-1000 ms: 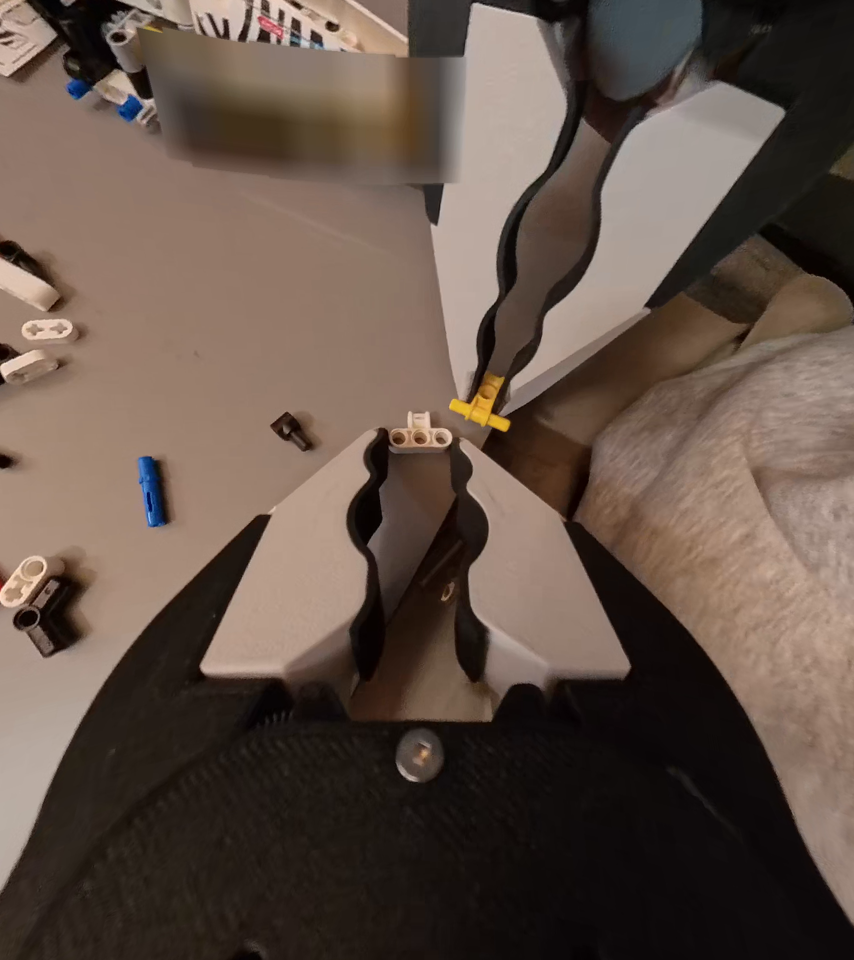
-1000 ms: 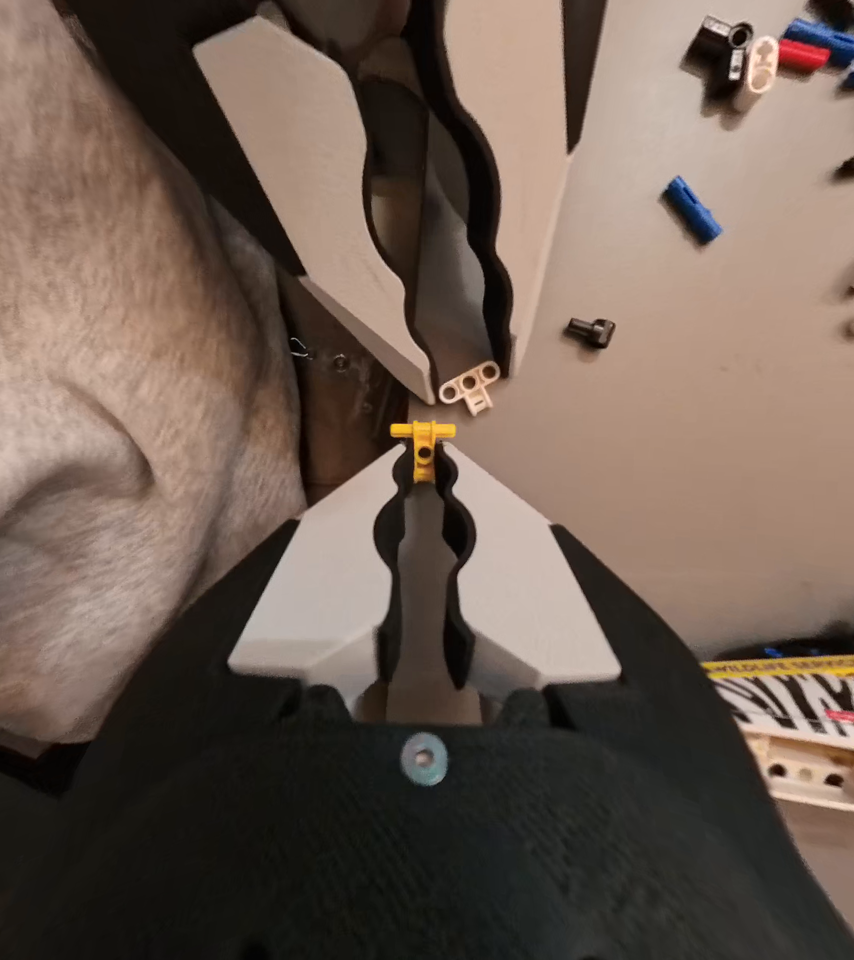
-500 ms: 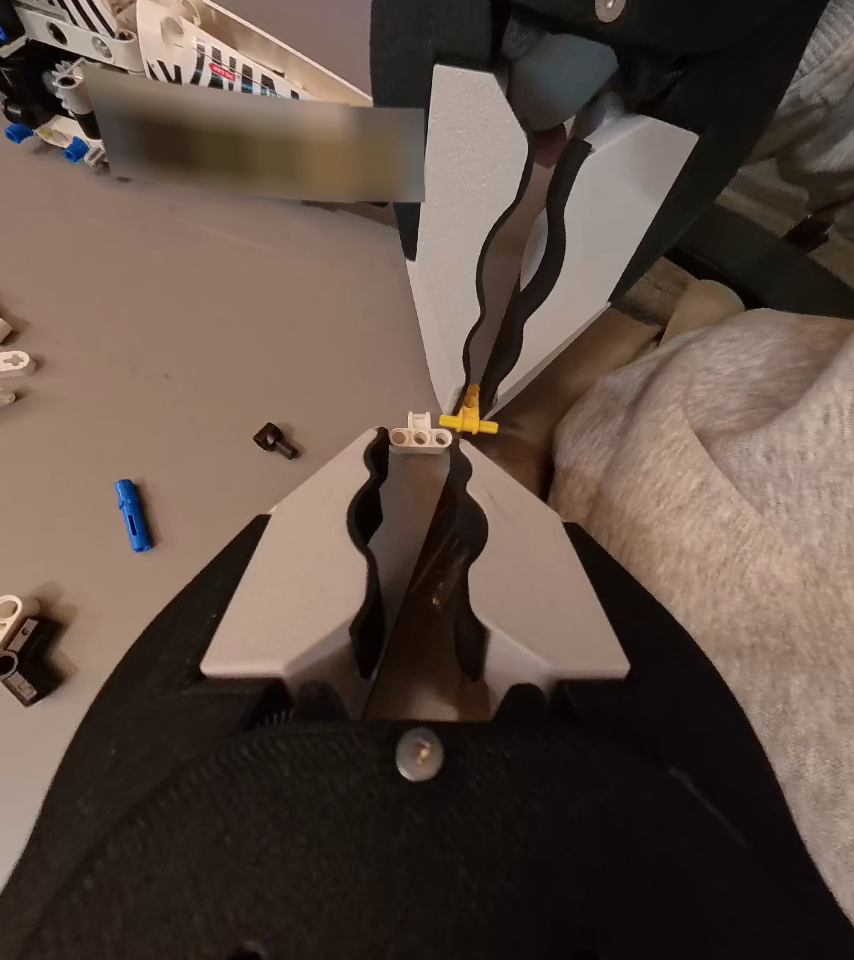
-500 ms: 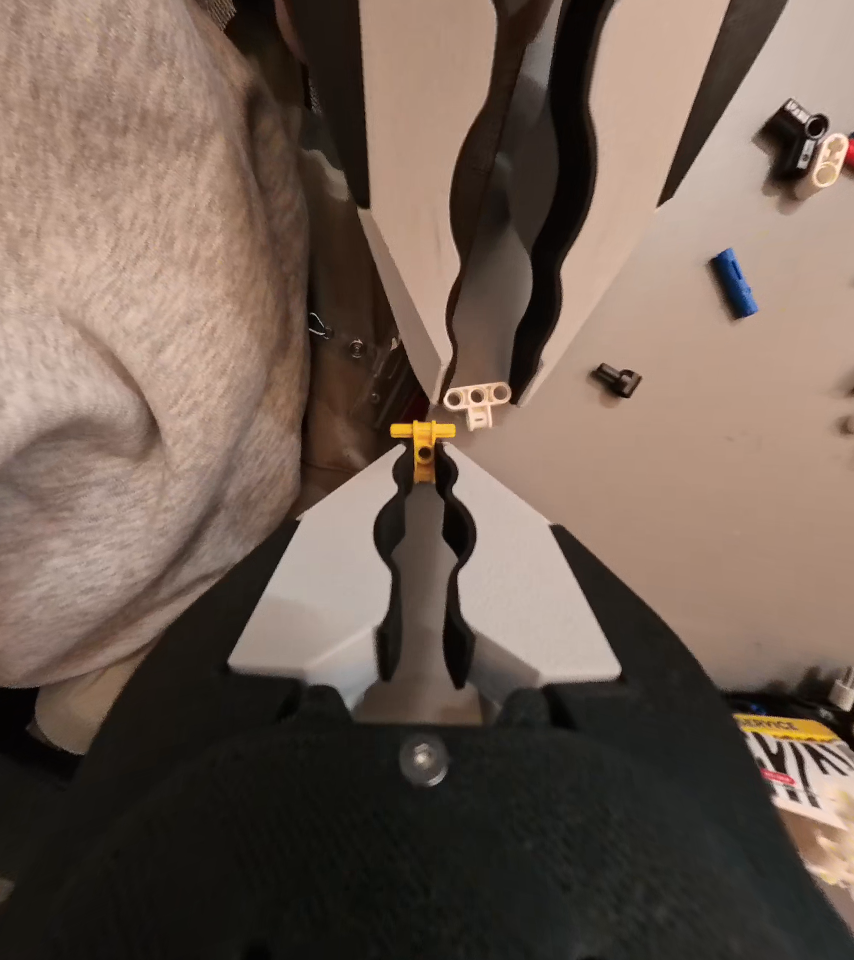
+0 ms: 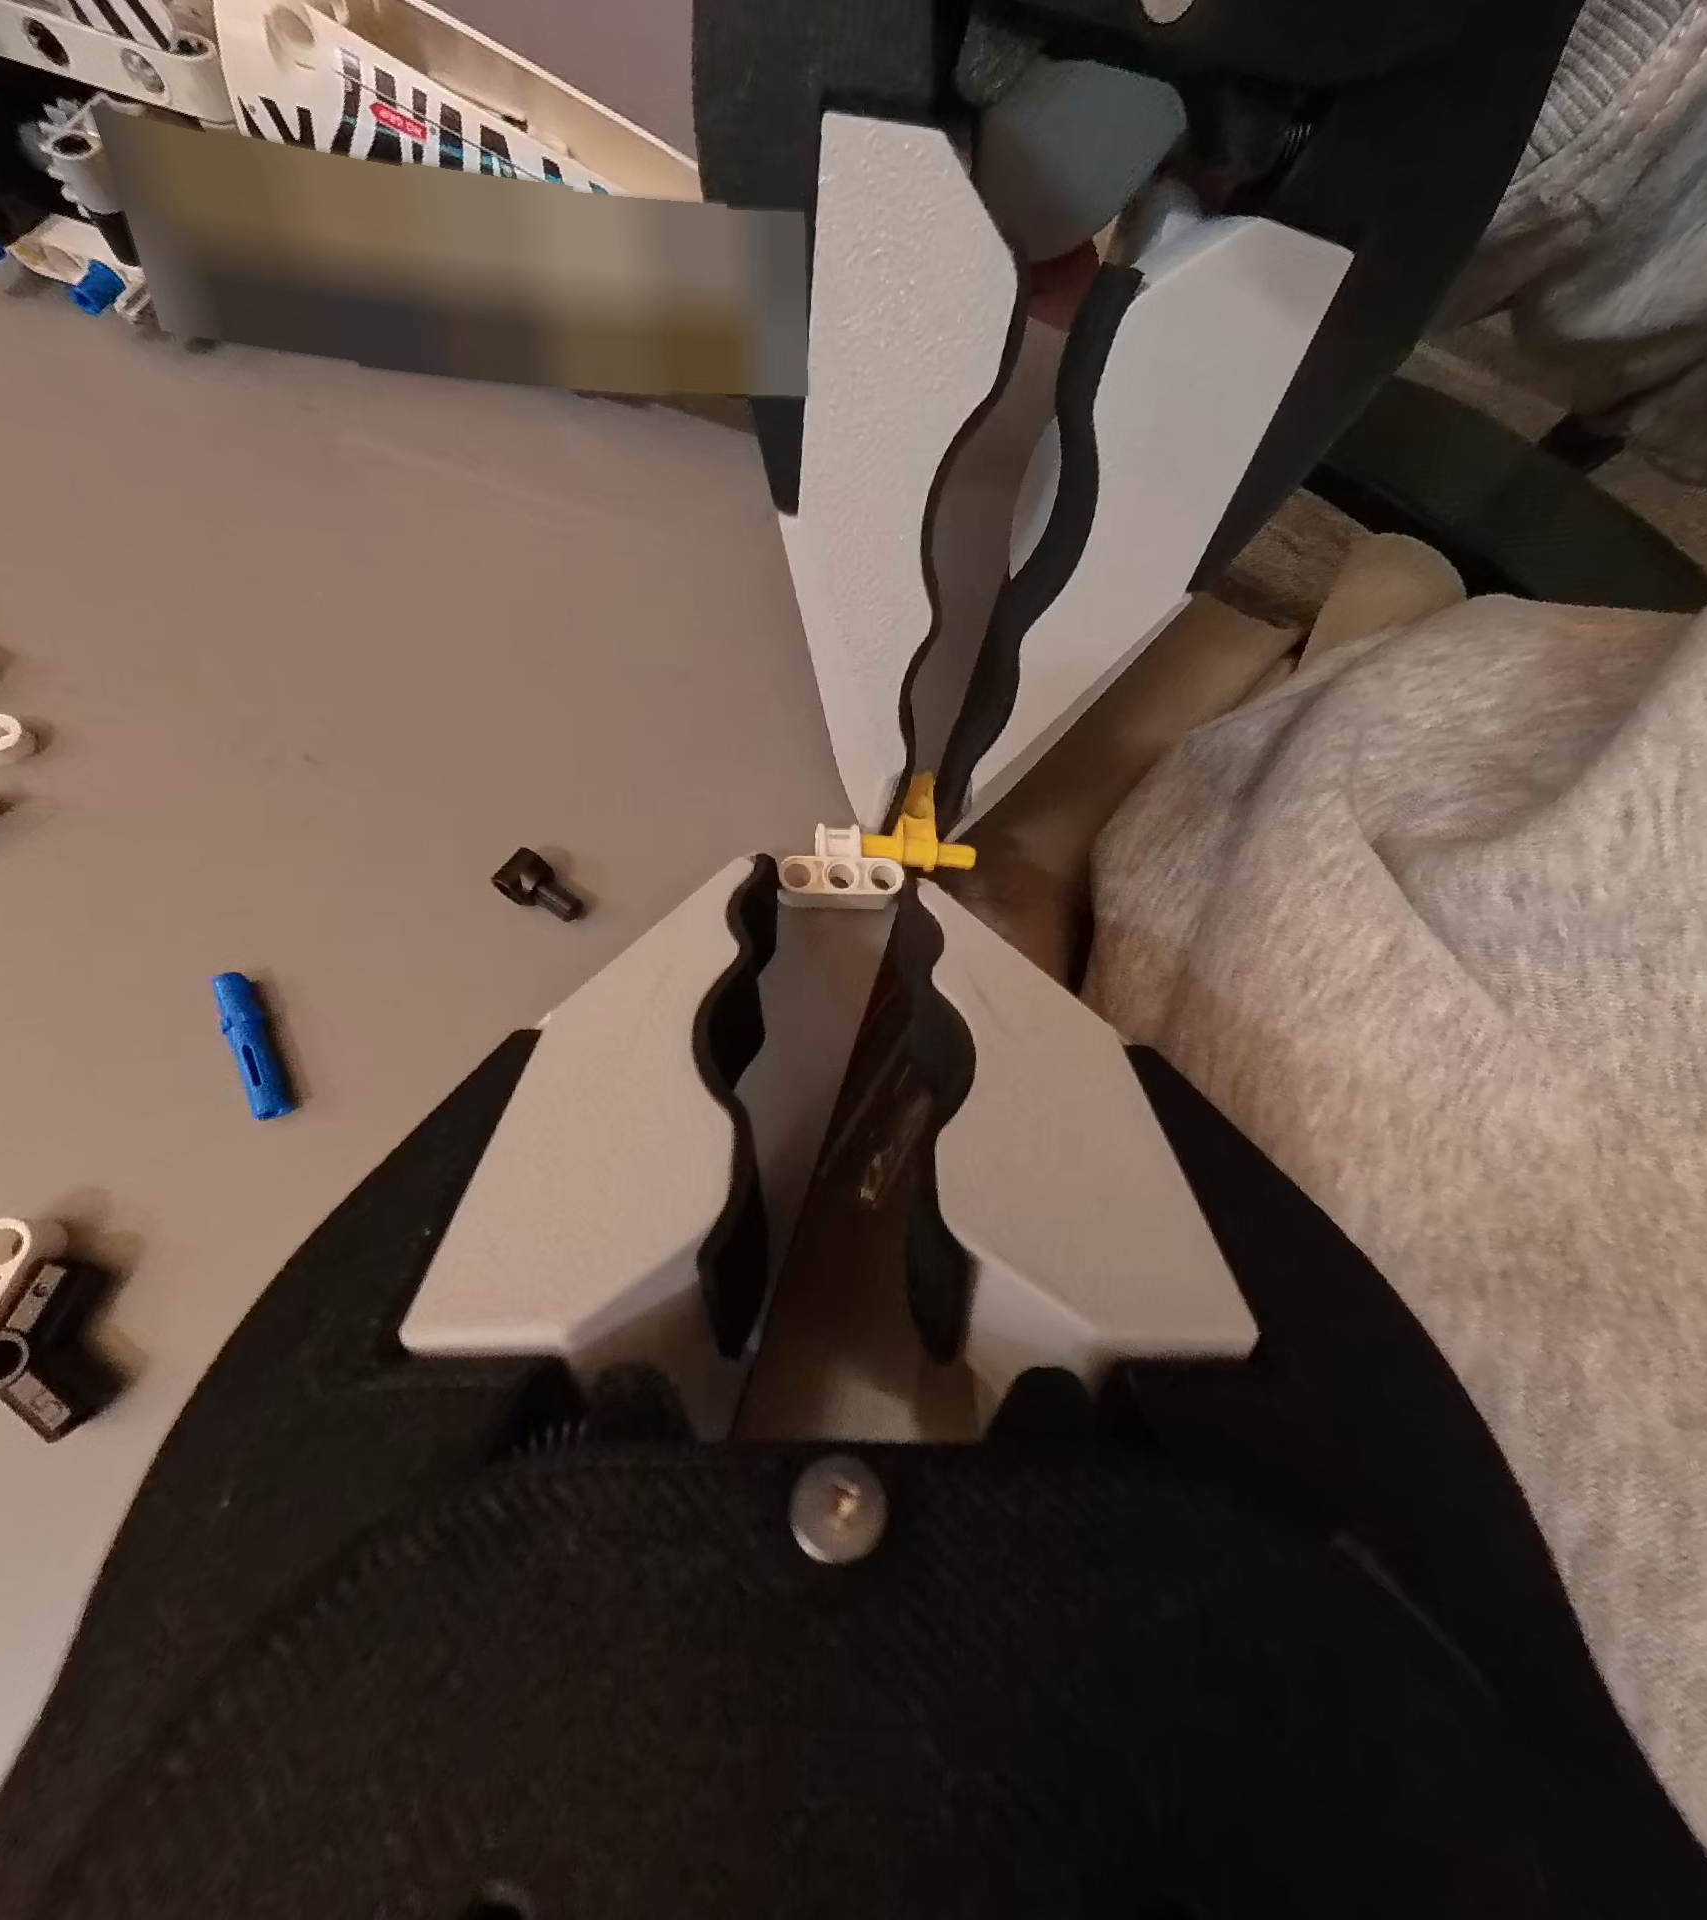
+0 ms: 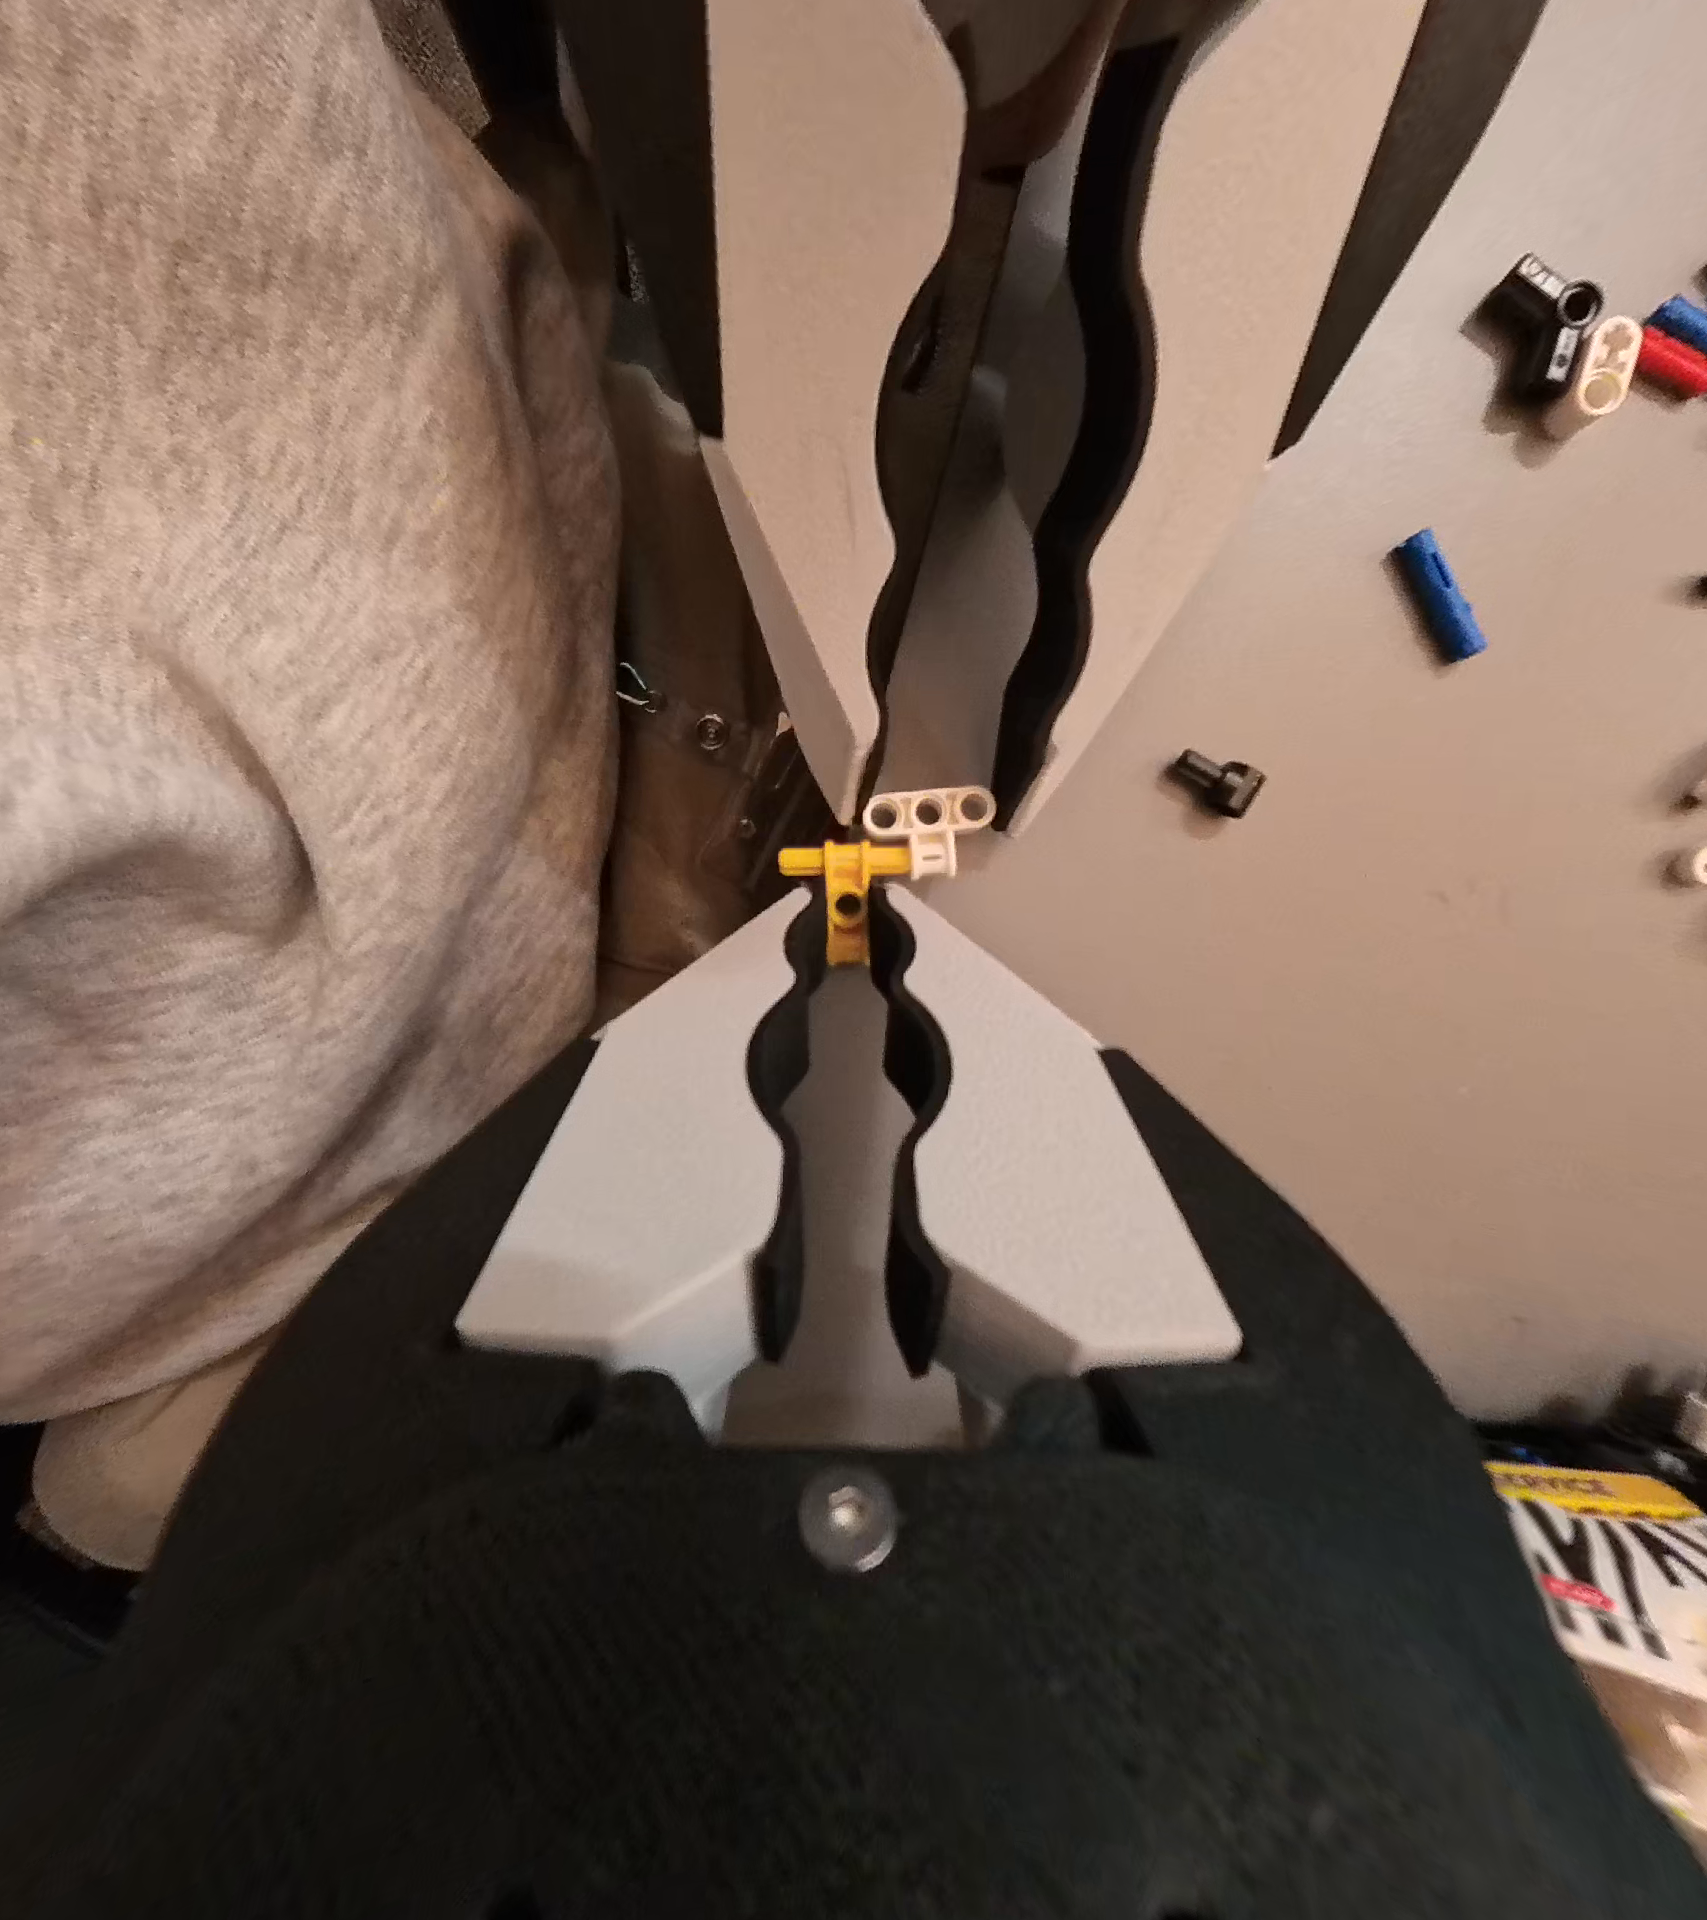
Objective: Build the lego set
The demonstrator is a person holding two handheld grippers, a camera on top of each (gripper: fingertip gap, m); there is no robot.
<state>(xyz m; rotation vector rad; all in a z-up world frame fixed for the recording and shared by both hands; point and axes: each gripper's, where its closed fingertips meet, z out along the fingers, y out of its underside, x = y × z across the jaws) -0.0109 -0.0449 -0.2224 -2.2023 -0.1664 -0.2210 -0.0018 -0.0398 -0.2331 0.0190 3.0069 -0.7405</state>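
Left wrist view, white three-hole connector, touching yellow T-shaped connector

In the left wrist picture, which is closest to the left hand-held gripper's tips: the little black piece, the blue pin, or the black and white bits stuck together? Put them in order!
From the left hand-held gripper:
1. Little black piece, just to its left on the table.
2. Blue pin, farther left and lower in the picture.
3. Black and white bits, farthest, near the left edge.
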